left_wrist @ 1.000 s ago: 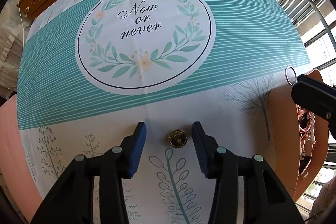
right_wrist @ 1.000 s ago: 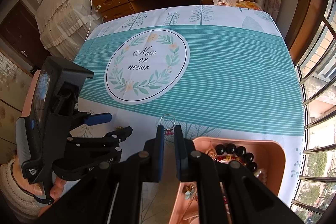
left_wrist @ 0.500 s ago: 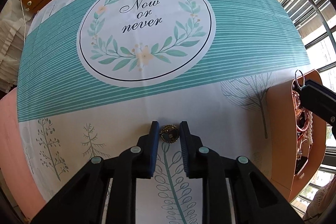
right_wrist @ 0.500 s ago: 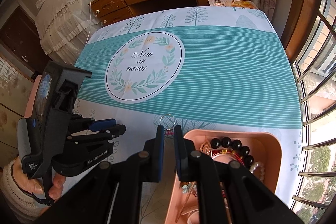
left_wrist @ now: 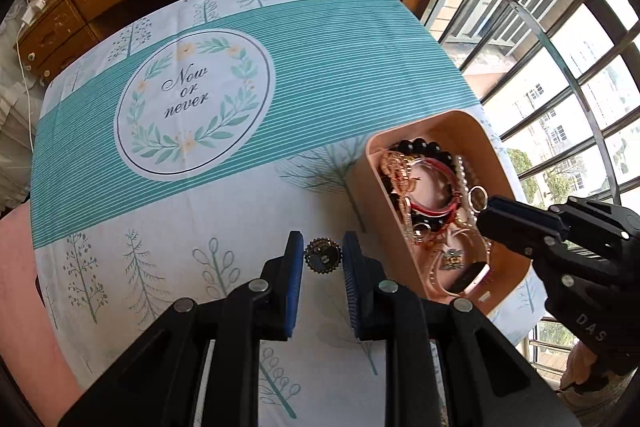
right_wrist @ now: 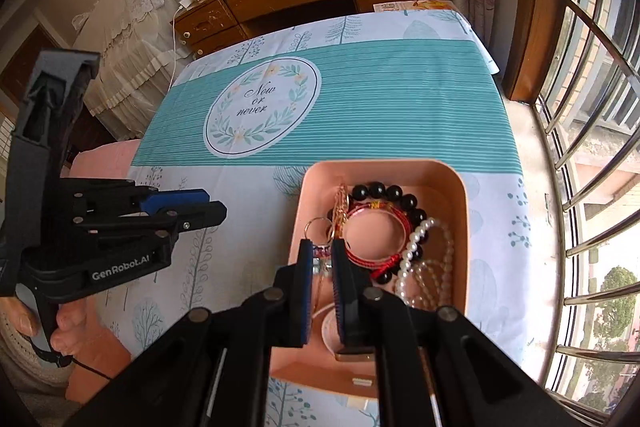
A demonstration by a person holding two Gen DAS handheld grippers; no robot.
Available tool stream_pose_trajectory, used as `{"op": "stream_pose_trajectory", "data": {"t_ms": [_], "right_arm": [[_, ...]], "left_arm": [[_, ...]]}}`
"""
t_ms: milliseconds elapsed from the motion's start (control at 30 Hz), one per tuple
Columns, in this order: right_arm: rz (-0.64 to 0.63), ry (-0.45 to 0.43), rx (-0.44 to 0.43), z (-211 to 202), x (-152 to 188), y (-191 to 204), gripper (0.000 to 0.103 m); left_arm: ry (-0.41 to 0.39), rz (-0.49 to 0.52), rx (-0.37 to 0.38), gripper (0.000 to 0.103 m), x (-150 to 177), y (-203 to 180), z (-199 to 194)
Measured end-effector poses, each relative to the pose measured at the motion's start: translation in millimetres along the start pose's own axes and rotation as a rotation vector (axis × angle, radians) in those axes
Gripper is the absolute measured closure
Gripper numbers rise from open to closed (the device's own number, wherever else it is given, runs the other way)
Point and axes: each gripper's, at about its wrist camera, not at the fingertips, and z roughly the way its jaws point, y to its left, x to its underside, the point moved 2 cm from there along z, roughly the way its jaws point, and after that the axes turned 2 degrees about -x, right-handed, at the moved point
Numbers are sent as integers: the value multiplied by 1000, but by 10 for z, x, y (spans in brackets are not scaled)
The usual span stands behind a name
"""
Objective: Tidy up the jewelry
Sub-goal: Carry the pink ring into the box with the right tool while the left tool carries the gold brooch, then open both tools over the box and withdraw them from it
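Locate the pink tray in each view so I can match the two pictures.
Left wrist view: the pink tray sits right of centre, slanted, full of jewelry, with the right tool over its near end.
Right wrist view: the tray lies low in the middle, straight ahead, its near end behind the tool's fingers.
Shared landmark: the "Now or never" wreath on the tablecloth, beyond and left of the tray in both.

The tablecloth (left_wrist: 320, 39) bears "Now or never" inside a leaf wreath, ahead of both grippers. The left gripper (right_wrist: 192, 205) carries "GenRobot.AI" in white on its black body. The right gripper (left_wrist: 486, 205) shows the letters "DAS" on its black body, the rest cut off.
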Motion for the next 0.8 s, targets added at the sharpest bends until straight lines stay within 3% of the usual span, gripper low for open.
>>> {"op": "stream_pose_trajectory", "data": {"t_ms": [267,500,600,633,667,733,800], "right_arm": [[83,55,-19,-31,399,-309,93],[125,62,-56,-54,490,-350,93],[139,58,-57,-74,520,-378,93],[145,59,-65,-73,527,-389,93],[152,59,-69,-73,537,-402,93],[165,45,-65,-101,559,-425,92],[166,27,-51,-137,582,-428,92]], "left_arm": [[31,45,89,86,16,-584,165],[62,58,65,83,63,-746,388],[40,83,54,72,94,-791,358],[32,91,43,58,107,-809,335],[21,97,31,34,118,-822,307],[-27,107,-12,27,150,-819,223],[-48,123,-18,27,196,-808,153]]}}
